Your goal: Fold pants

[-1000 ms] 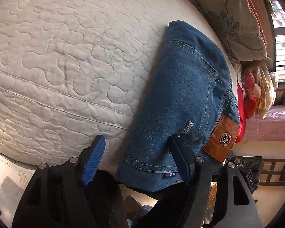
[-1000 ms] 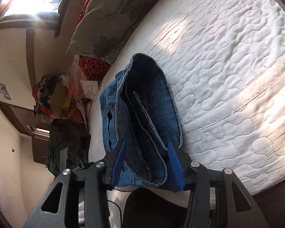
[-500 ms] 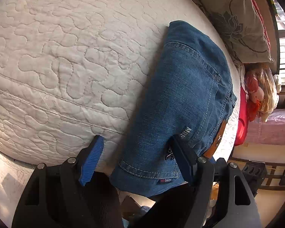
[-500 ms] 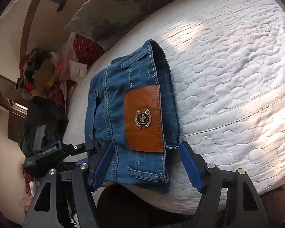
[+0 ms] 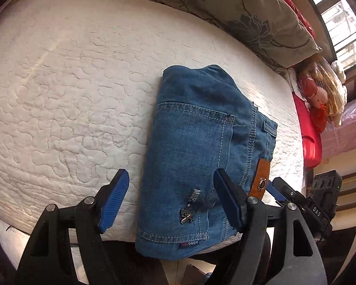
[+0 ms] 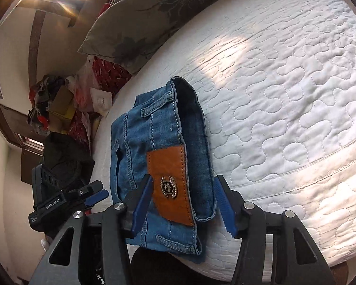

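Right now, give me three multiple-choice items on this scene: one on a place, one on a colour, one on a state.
1. Where do the jeans lie?
A. on the quilt's near edge
B. on the pillow
C. on the floor
2. What colour is the patch?
A. green
B. tan
C. white
3. What state are the jeans in?
A. spread flat
B. hanging
C. folded into a bundle

A: the bundle overhangs the white quilt at its edge. B: the leather label is tan. C: layers stack in a compact block.
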Motion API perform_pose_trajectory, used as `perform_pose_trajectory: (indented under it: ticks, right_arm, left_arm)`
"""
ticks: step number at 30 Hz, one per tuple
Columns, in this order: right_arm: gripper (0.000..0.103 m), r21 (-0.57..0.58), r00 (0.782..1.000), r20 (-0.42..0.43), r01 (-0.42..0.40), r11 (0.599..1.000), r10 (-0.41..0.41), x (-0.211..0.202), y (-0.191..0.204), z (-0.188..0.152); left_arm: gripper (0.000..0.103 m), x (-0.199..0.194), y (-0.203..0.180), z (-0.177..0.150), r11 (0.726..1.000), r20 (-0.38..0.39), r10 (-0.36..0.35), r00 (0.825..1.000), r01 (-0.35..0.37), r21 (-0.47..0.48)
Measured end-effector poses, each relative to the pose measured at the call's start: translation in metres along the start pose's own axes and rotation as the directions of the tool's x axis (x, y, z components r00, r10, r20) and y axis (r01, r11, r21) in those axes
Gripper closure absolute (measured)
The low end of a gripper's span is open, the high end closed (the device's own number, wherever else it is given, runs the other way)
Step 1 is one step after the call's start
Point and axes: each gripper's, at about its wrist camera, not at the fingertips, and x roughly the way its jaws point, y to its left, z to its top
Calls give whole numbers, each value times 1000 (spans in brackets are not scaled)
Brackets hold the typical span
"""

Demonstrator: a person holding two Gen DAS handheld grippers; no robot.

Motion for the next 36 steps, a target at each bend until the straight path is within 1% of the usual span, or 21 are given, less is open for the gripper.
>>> perform_pose_trajectory:
  ticks: [4,6,7,8,11,12,15,16,18,19,23,26,28,30,31,32,33,34,35,36]
  right_arm:
    - [45,-35,999,-12,32,999,-33,24,4,14]
    - [43,-24,999,-41,-3,1000,2,37,4,15]
    - [37,-29,999,-47,-13,1000,11,41,5,15]
    - [29,-45,999,-48,-15,999,13,45,8,15]
    - [19,-92,998,-59,-23,995,18,51,15,14]
    - [17,-97,998,-63,-29,995,23,51,15,14]
    - [15,-101,997,-63,-42,994,35,55,16,13]
    - [13,-103,997,-61,-50,993,44,55,15,12]
    - [11,-107,997,-57,-60,992,54,54,15,11]
    - [9,-110,997,-56,-63,992,57,53,15,10]
    - [0,-110,994,-71,-90,990,83,57,17,11]
    - [0,-80,993,-71,-101,992,95,58,16,13]
    - [3,-56,995,-66,-84,995,81,57,17,15]
    - [19,-38,998,-53,-37,999,35,56,19,15]
    - [42,-45,998,-57,-31,999,28,57,21,15]
    - [48,-55,997,-70,-20,998,16,57,23,15]
    - [50,-70,998,-64,-8,998,4,55,26,15]
    - [56,-92,998,-61,-5,996,0,53,29,15]
    - [60,-117,998,-55,7,993,-14,51,34,15]
    - [61,-135,998,-51,14,991,-21,50,39,15]
  left_arm:
    - [29,29,-1,19,1000,-52,28,998,-28,-10]
    - [29,37,-5,21,999,-54,41,998,-41,2]
    - [28,40,-7,22,999,-50,47,998,-47,11]
    - [23,43,-9,23,998,-44,53,998,-53,20]
    - [15,48,-13,25,998,-30,61,998,-60,23]
    - [14,50,-13,25,998,-21,55,998,-55,22]
    - [1,57,-20,26,999,-3,34,999,-34,39]
    - [0,60,-24,26,997,-1,44,999,-44,60]
    - [0,63,-32,22,990,12,93,996,-94,104]
    - [0,64,-34,21,987,21,107,994,-108,117]
    - [0,66,-32,23,989,14,94,995,-95,110]
    - [0,67,-34,24,989,11,95,995,-96,114]
    - [0,67,-33,25,989,5,96,995,-96,113]
    - [0,60,-27,23,992,12,78,997,-79,99]
    - [6,56,-25,24,995,29,56,998,-58,80]
    - [24,50,-22,23,998,42,22,999,-25,63]
    - [31,48,-21,24,999,37,-22,999,20,49]
    - [34,44,-18,24,999,40,-34,999,33,31]
    - [39,42,-15,23,999,43,-47,998,46,19]
    - [42,40,-12,23,998,44,-61,997,61,3]
